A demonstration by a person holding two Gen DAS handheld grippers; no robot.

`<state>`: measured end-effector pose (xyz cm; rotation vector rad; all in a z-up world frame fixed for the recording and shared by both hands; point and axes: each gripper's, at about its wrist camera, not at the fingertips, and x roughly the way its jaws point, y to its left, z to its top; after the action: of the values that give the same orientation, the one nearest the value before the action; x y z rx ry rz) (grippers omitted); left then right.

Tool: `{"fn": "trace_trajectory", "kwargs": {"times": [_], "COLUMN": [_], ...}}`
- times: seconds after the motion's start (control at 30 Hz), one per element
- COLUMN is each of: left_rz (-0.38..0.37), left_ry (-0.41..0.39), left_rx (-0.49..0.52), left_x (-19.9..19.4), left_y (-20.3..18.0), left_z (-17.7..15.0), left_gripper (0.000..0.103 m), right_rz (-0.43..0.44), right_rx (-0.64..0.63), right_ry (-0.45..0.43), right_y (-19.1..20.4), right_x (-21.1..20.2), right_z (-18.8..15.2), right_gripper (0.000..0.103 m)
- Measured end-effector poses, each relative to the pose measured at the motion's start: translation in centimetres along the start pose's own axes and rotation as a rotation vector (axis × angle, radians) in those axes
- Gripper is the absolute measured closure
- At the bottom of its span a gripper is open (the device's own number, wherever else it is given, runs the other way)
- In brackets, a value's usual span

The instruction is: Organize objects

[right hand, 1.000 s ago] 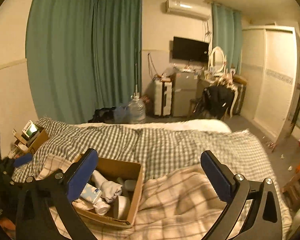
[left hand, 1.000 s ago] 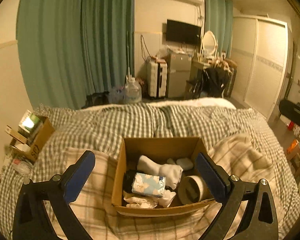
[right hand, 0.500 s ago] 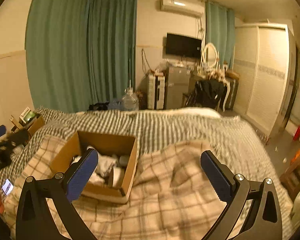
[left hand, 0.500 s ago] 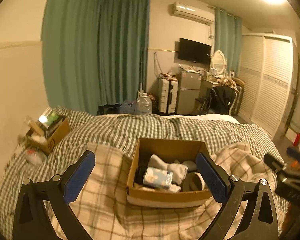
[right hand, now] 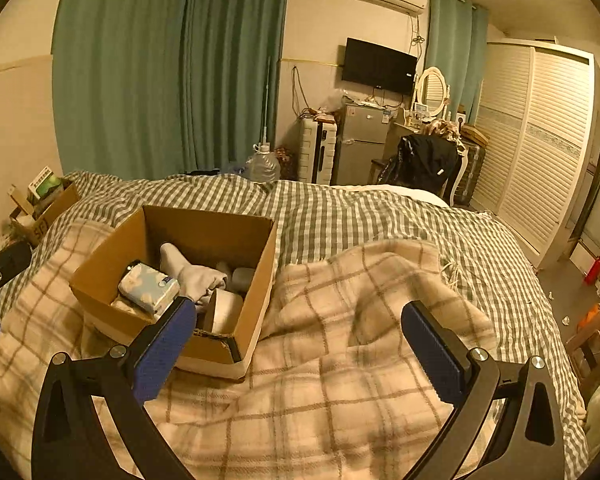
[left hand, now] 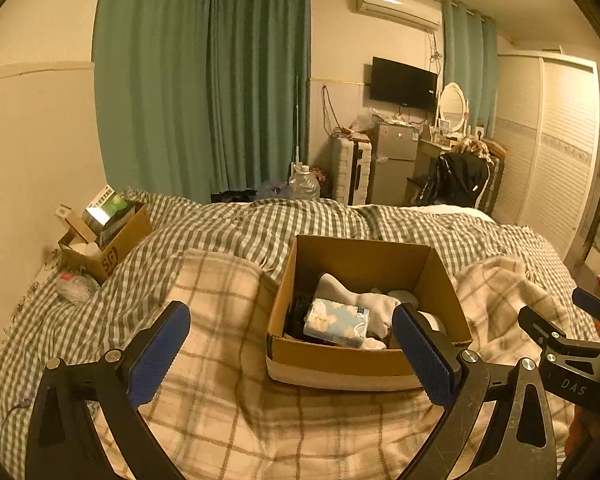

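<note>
Left wrist view: the left gripper [left hand: 290, 350] has its jaws wide apart and holds nothing. The right gripper [right hand: 298, 346] is wide open and empty too. Between them sits a brown box [left hand: 364, 360] with its top open. Inside lie a blue flowery tissue pack [left hand: 337, 322] and white socks [left hand: 374, 308]. The box rests on a tan checked blanket [right hand: 360, 380], spread over a green checked bed [right hand: 380, 212]. Green curtains [left hand: 204, 80] hang behind.

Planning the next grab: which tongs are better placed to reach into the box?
Probably left. The left tongs frame the box almost head-on, open and empty. The right tongs are also open, but point mostly at the blanket, with the box off to their left.
</note>
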<state>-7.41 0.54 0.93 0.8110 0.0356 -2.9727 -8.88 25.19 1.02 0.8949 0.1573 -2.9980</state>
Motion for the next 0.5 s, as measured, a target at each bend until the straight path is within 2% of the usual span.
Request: {"fn": "trace_trajectory", "kwargs": {"times": [0.5], "left_rz": [0.011], "left_ry": [0.006], "left_rx": [-0.002], "left_x": [-0.15], "left_y": [0.11], "left_z": [0.00], "left_gripper": [0.000], "right_rz": [0.006], "right_rx": [0.011], "right_ry": [0.002], "right_y": [-0.04], "right_x": [-0.23], "right_z": [0.20], "right_gripper": [0.000]}}
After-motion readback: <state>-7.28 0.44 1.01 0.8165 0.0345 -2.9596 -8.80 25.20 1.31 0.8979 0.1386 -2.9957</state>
